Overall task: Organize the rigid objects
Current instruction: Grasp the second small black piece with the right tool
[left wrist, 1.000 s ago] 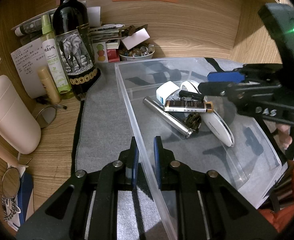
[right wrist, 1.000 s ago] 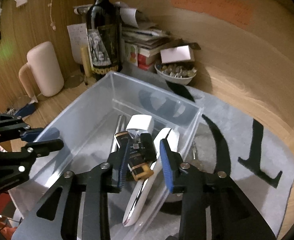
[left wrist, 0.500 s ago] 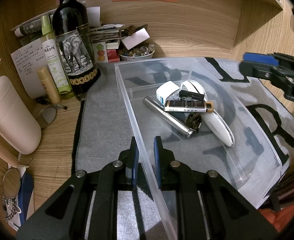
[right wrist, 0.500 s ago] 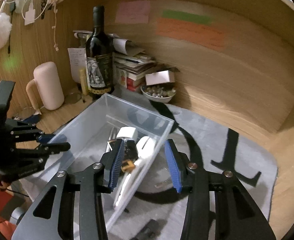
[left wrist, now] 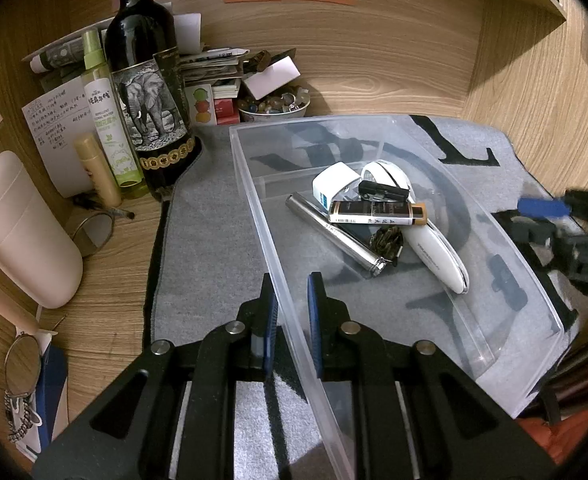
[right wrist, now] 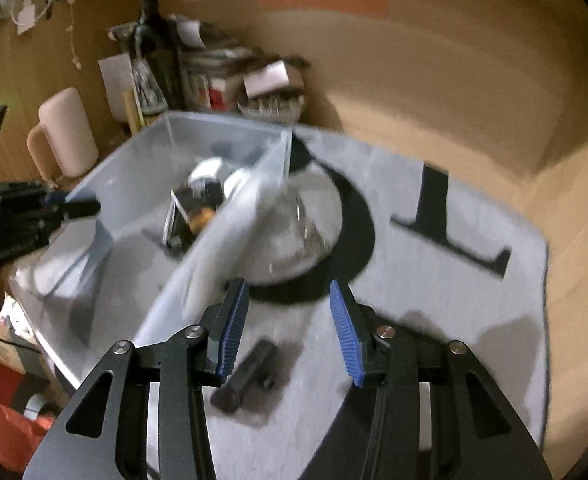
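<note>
Right wrist: my right gripper is empty, jaws just widened. Black clip on mat at 7 o'clock, long axis 1–7. Left gripper clamps bin wall.

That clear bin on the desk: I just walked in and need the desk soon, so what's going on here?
A person is sorting small items into the clear bin with two handheld grippers. The left gripper is clamped on the bin's near wall, steadying it. Inside lie a metal tube, a white oval case and a thin black-and-gold box. The right gripper, jaws open and just widened, holds nothing and hovers over the grey mat beside the bin, above a small dark object.
</note>
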The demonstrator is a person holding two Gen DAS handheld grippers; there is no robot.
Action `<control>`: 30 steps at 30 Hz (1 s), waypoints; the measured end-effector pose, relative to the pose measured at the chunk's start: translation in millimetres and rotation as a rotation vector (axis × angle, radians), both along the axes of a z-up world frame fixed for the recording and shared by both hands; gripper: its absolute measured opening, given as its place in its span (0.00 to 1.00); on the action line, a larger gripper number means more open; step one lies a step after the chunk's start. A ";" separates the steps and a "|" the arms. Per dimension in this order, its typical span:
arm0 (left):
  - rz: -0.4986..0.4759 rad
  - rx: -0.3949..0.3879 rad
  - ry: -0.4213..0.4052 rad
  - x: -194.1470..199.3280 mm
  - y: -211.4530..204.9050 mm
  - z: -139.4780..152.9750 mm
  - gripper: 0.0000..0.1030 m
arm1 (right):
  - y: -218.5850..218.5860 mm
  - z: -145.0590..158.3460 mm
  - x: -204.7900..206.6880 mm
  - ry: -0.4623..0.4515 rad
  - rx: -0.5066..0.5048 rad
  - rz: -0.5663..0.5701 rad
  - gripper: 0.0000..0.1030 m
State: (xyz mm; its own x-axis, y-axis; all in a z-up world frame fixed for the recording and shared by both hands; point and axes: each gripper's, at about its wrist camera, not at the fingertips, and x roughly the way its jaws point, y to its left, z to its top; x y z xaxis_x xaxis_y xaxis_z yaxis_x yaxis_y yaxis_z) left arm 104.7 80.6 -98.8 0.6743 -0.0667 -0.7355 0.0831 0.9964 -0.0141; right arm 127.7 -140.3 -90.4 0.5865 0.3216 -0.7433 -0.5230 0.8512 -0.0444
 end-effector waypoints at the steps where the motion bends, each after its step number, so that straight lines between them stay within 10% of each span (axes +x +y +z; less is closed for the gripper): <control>1: 0.000 0.001 0.000 0.0 0.0 0.0 0.14 | -1.9 -5.5 -1.1 0.021 0.002 -0.005 0.38; 13: 0.000 0.001 0.000 0.1 -0.2 0.2 0.14 | -5.7 -52.8 -8.0 0.168 0.023 -0.013 0.38; 19: 0.000 0.000 0.000 0.0 -0.2 0.2 0.14 | -7.4 -47.3 -13.9 0.124 0.022 -0.006 0.21; 30: 0.000 0.000 0.000 0.0 -0.2 0.2 0.14 | -12.6 -21.1 -6.8 0.041 0.051 -0.029 0.20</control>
